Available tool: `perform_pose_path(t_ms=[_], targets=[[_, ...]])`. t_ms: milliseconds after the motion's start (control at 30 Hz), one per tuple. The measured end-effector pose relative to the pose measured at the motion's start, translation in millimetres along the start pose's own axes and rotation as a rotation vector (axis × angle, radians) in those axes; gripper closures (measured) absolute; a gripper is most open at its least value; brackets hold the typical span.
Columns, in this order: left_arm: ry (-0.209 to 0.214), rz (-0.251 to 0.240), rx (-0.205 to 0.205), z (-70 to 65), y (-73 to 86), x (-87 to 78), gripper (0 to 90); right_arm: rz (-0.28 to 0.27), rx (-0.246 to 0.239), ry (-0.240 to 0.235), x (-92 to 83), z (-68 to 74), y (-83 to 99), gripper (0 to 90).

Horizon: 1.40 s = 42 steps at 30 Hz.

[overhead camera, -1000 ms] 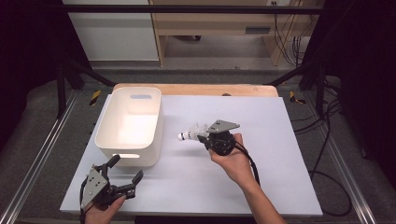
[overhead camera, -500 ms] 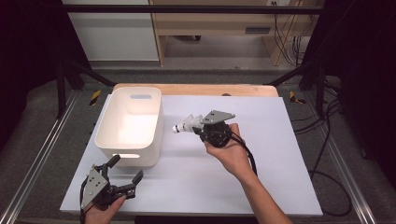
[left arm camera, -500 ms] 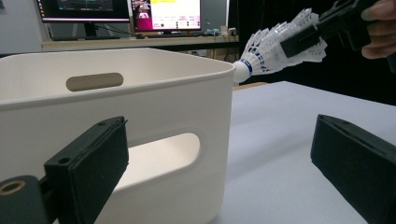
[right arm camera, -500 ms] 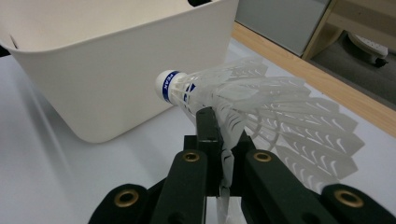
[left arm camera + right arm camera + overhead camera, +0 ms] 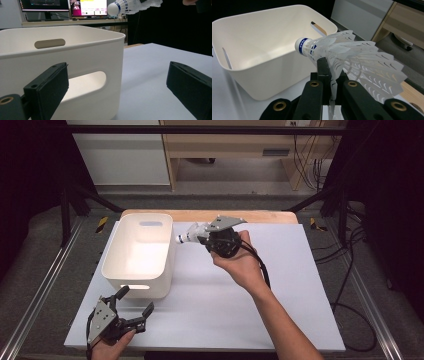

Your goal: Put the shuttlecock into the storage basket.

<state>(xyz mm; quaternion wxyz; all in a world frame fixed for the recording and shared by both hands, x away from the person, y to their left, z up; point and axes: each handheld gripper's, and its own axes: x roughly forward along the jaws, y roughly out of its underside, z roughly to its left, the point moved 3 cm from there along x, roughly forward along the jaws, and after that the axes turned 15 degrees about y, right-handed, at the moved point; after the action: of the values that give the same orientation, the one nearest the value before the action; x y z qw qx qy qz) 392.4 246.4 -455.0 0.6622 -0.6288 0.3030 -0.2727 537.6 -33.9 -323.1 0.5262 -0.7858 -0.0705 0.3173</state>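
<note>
Found a shuttlecock (image 5: 191, 235) clamped in the right gripper (image 5: 202, 236), jaws closed hard on the thin feather skirt with almost no gap left. Saw it carried in the air, clear of the table (image 5: 225, 310), just beside the right rim of the white bin (image 5: 120, 265) and not yet over the opening. Noted the cork nose with its blue band pointing toward the bin, the skirt flaring back toward the hand (image 5: 240, 262).

Judged it very light, close to weightless in the grip, so no sag or pull to fear. Judged the feathers springy but brittle: easily bent, creased or snapped under a tight pinch, and likely to spring back on release. From the right gripper view, saw the skirt (image 5: 352, 57) squeezed flat where the pads met it. Reckoned the rounded nose the sturdier part, though smooth and apt to slip out of flat pads. Reckoned the skirt near the nose, where the quills bunch together, the better place to take hold.

Expected it to drop slowly and nose-first once let go, perhaps drifting or bouncing.

Found the left gripper (image 5: 135, 301) resting low at the near corner of the bin, jaws wide apart, nothing between them.
</note>
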Motion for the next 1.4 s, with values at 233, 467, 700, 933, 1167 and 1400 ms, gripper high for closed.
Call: perform_pose_path(t_ms=[233, 467, 700, 933, 1167, 1400], targets=[[-0.003, -0.006, -0.003, 0.8, -0.3, -1.2, 4.2, 0.001, -0.024, -0.011, 12.7, 6.1, -22.1, 89.1], [-0.004, -0.008, -0.004, 0.8, -0.8, -1.2, 4.2, 0.004, -0.069, -0.034, 26.1, 19.0, -36.0, 89.0], [-0.004, -0.008, -0.005, 2.1, -0.6, -0.7, 4.1, 0.012, -0.085, -0.047, 37.2, 26.4, -44.1, 89.0], [-0.002, -0.008, -0.003, 1.1, -0.8, -0.5, 4.1, 0.024, -0.122, -0.052, 43.5, 33.4, -51.9, 89.0], [-0.003, -0.009, -0.003, 0.5, -0.9, -0.6, 4.1, 0.035, -0.139, -0.053, 49.5, 37.2, -56.3, 89.0], [-0.001, -0.006, 0.001, -0.3, -1.1, -0.3, 4.1, 0.049, -0.156, -0.061, 55.5, 41.9, -56.8, 89.0]])
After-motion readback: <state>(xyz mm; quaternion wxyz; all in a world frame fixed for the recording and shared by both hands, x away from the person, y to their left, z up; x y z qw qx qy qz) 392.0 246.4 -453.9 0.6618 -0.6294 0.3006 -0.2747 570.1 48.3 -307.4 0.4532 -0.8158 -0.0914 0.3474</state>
